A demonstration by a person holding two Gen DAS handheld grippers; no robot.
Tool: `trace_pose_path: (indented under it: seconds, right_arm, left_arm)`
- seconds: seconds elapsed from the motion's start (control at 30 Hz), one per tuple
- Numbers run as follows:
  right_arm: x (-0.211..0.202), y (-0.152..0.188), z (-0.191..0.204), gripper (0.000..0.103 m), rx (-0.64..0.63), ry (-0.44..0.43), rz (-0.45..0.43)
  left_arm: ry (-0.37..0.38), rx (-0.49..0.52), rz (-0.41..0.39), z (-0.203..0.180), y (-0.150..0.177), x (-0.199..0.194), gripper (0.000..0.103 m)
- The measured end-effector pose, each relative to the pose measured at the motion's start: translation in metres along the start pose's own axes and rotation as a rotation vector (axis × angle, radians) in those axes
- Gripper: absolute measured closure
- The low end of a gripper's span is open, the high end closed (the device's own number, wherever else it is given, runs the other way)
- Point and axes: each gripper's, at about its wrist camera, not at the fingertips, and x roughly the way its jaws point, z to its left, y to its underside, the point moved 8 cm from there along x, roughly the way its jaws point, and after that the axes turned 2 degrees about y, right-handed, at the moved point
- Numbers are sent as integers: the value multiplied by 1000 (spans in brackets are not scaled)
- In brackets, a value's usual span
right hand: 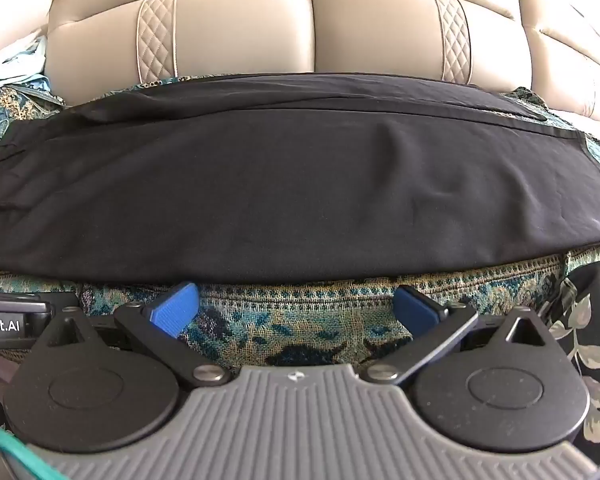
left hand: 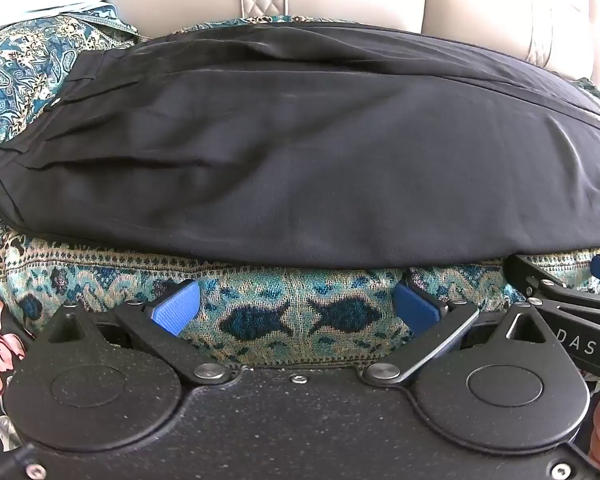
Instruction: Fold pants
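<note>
Fingers spread wide on both grippers, nothing held; black pants [left hand: 300, 152] lie lengthwise across the patterned sofa cover [left hand: 300, 320], just beyond the tips.

Pants look folded leg over leg, waistband end towards the left, hems towards the right, near edge hanging at the front lip of the cover and far edge close to the beige sofa back [right hand: 312, 20]; left gripper [left hand: 296, 306] hovers just short of that near edge, blue pads [left hand: 176, 306] apart and touching only air, so far as I can tell; right gripper [right hand: 296, 306] sits the same way, just beside the left one; likely slip: a pinch at the edge taking only the top layer, so the legs slide apart; the cover could be caught too.
</note>
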Motion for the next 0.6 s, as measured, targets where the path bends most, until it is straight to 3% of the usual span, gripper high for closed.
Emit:
trace_pose_path:
  seconds: [0.6]
  right_arm:
    - [0,0,-1,0,2,-5,2]
  left_arm:
    - [-2,1,-5,0,0,0,0]
